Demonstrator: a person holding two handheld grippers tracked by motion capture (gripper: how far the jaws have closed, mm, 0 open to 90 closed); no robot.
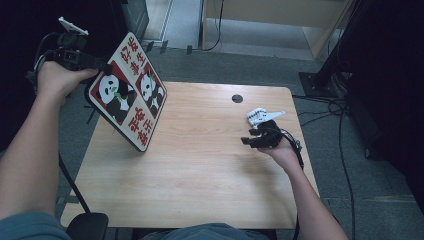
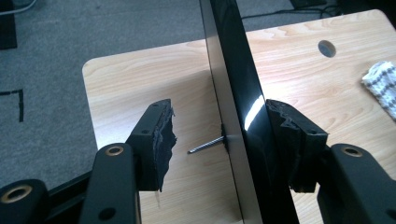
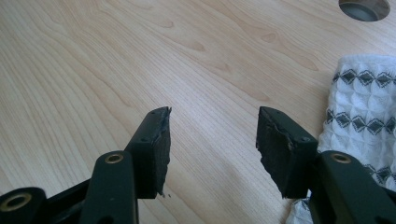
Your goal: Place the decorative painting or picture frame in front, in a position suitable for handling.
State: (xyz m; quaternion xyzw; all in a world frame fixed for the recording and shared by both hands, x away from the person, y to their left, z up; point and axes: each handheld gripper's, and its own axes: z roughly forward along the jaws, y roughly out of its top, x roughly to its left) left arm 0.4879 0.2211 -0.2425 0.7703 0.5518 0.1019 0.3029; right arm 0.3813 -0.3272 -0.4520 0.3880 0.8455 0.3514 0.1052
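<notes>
At the near-left corner of a pale wooden desk (image 1: 200,170), a person's left hand (image 1: 57,77) lifts a flat panda board (image 1: 127,92) by its upper-left edge, the board tilted with its lower corner close over or on the desk surface. The board carries two panda pictures on red panels and red characters on cream panels. In the left gripper view, the left gripper (image 2: 219,140) straddles the board's dark edge: the right-hand pad lies against the glossy black face, while the left-hand pad stands apart from the pale side, so the jaws are wide and not clamped on it. A small metal pin (image 2: 205,145) juts from that pale side between the pads.

On the right half of the desk, the right gripper (image 3: 212,140) rests low over the wood, released, its jaws spread with nothing between them. Just beside it lies a white cloth (image 3: 364,116) with a dark diamond pattern, near the round cable hole (image 1: 237,98) toward the desk's far edge. Grey carpet (image 1: 350,200) and loose cables surround the desk.
</notes>
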